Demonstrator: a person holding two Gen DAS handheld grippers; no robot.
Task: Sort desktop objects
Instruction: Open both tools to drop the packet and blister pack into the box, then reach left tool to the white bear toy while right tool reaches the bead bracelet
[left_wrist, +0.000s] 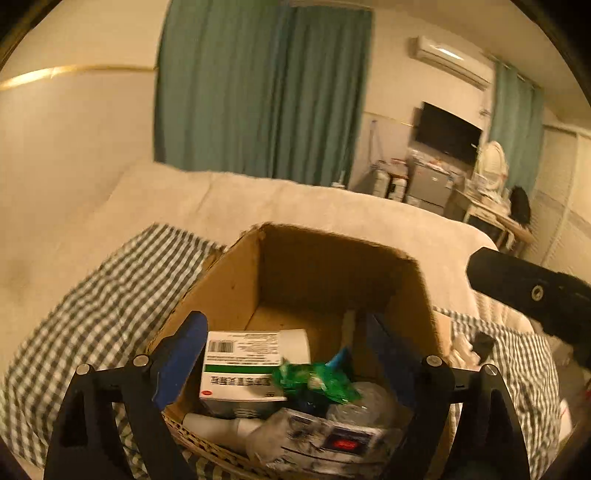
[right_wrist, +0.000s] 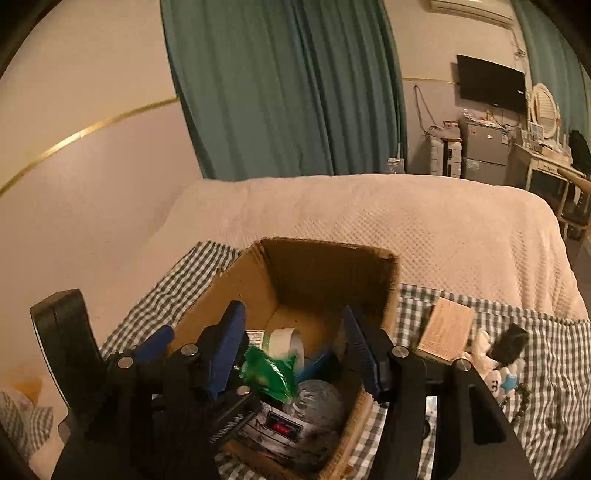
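A cardboard box (left_wrist: 236, 280) stands open on a green checked cloth (left_wrist: 110, 302). Inside it lie a white and green medicine carton (left_wrist: 240, 369), a crumpled green wrapper (left_wrist: 317, 380), a roll of tape (right_wrist: 284, 341), a white tube (left_wrist: 221, 424) and a clear plastic bottle (left_wrist: 332, 439). My left gripper (left_wrist: 288, 356) hangs over the box's near end with its blue fingers wide apart, open and holding nothing. My right gripper (right_wrist: 295, 349) is also above the box, open, with the wrapper and tape below its gap. A blue left finger (right_wrist: 159, 341) shows beside it.
Right of the box on the cloth lie a tan flat pack (right_wrist: 447, 332), a small black object (right_wrist: 511, 341) and a white toy with a blue star (right_wrist: 498, 376). A woven basket rim (left_wrist: 207, 443) curves around the box's near corner. A cream bedspread (right_wrist: 369, 221) stretches behind.
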